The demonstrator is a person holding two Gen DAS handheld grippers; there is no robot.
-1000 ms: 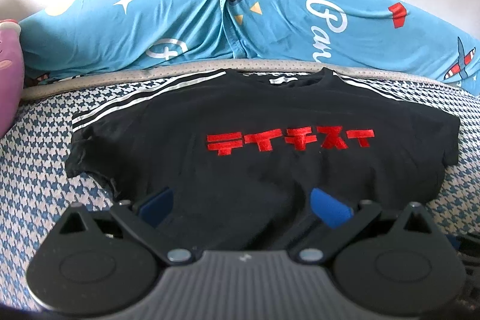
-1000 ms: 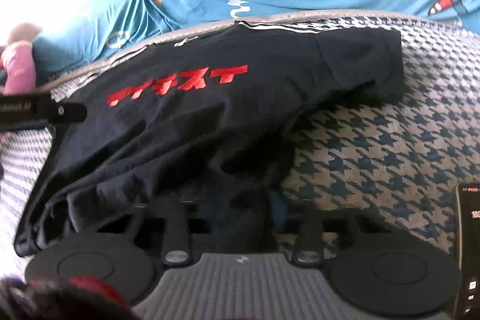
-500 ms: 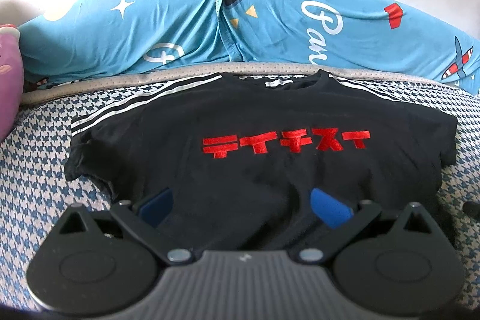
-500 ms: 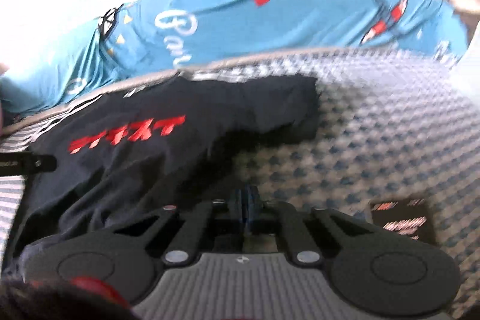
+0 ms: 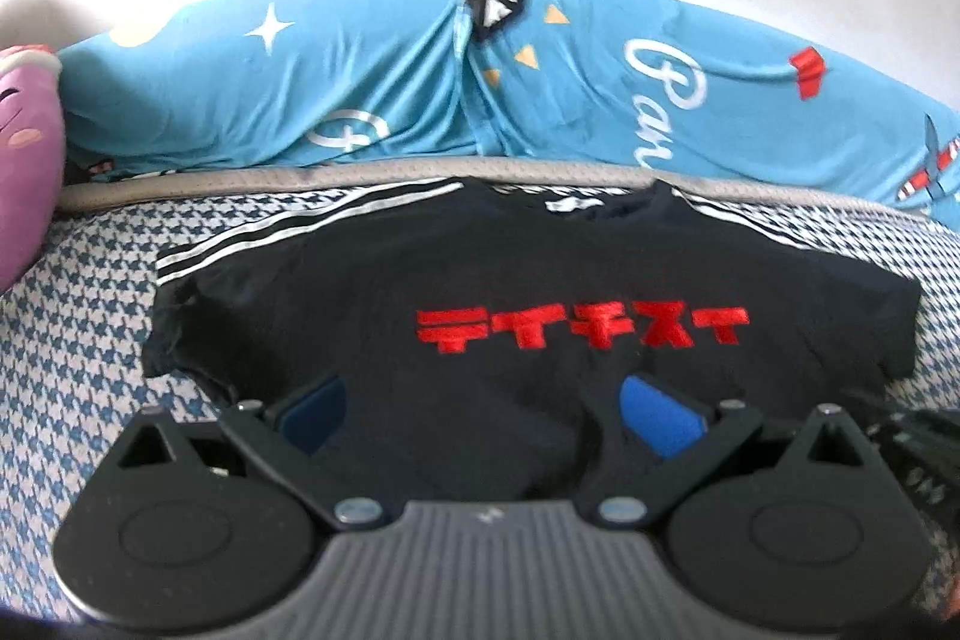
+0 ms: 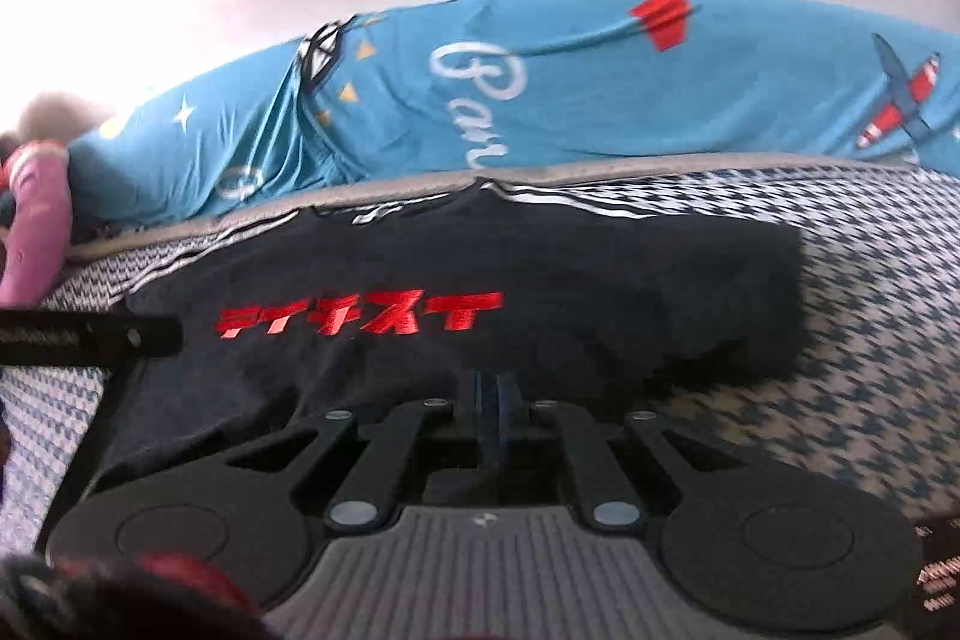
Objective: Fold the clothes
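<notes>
Houndstooth bed (image 5: pixel 78 316), black T-shirt (image 5: pixel 510 280) flat — left tool (image 5: pixel 489 415) agape over hem, right tool (image 6: pixel 491 394) closed at its edge.

bright daylight, wall (image 6: pixel 180 10) blown out upper left in right view; soft motion blur, strong fisheye warp, dark vignetted corners.

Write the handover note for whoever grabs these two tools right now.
Left tool: open, low over the black T-shirt at its near hem, holding nothing.
Right tool: pads pressed together at the shirt's near edge; whether cloth is pinched between them cannot be told.
Shirt: lies front up on the houndstooth bed cover, red lettering showing, collar towards the blue pillows, both sleeves spread out.
Done: shirt laid out roughly flat.
Left: every fold. No sleeve or hem has been turned in yet.
</notes>
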